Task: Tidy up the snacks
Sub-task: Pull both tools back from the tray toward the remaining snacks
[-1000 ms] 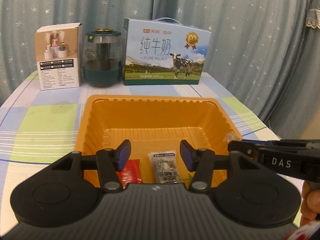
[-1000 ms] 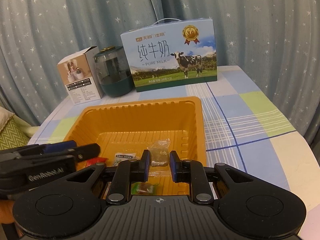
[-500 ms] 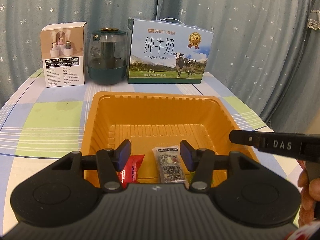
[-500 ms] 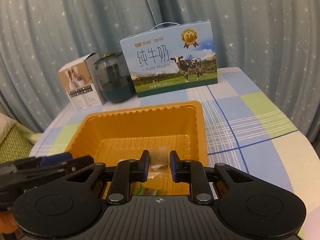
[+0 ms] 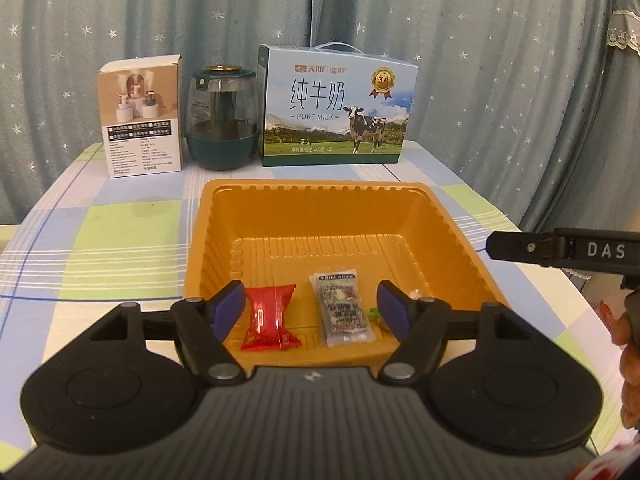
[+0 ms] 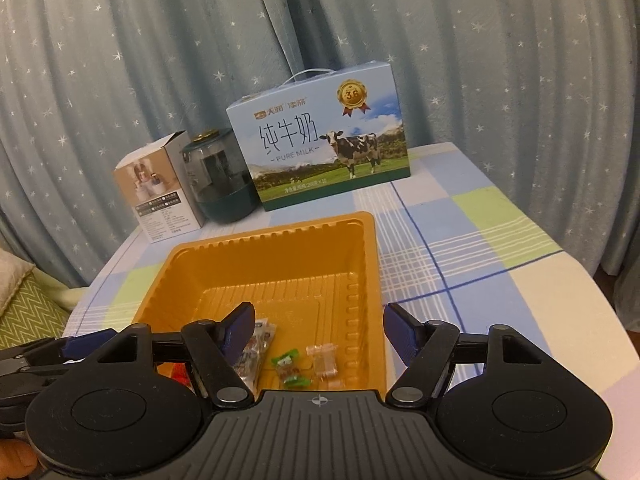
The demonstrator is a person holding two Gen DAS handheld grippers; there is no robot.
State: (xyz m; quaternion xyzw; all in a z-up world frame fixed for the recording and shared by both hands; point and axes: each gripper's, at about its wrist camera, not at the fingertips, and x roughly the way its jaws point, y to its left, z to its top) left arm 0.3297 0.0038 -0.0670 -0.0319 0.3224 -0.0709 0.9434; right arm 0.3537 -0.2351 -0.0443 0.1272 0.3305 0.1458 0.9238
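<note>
A: Status, right gripper [image 6: 319, 328]?
B: Jaws were nearly closed 0.5 s ago; now spread wide, nothing held. Clear-wrapped snack [image 6: 323, 360] lies in orange tray [image 6: 370, 264], beside green candy [image 6: 289, 368].
A: Left gripper [image 5: 311, 304]?
B: Unchanged: jaws released, above red packet [image 5: 270, 316] & grey sachet [image 5: 342, 308].
A: Meaning?
B: Drop looks complete; four snacks in tray on bench [image 6: 480, 248].

1. The left gripper [image 5: 311, 304] has black arms with blue fingers [image 5: 228, 305] and silver screws behind them.
2. The right gripper [image 6: 319, 331] looks the same, and white "DAS" is printed on its side.
</note>
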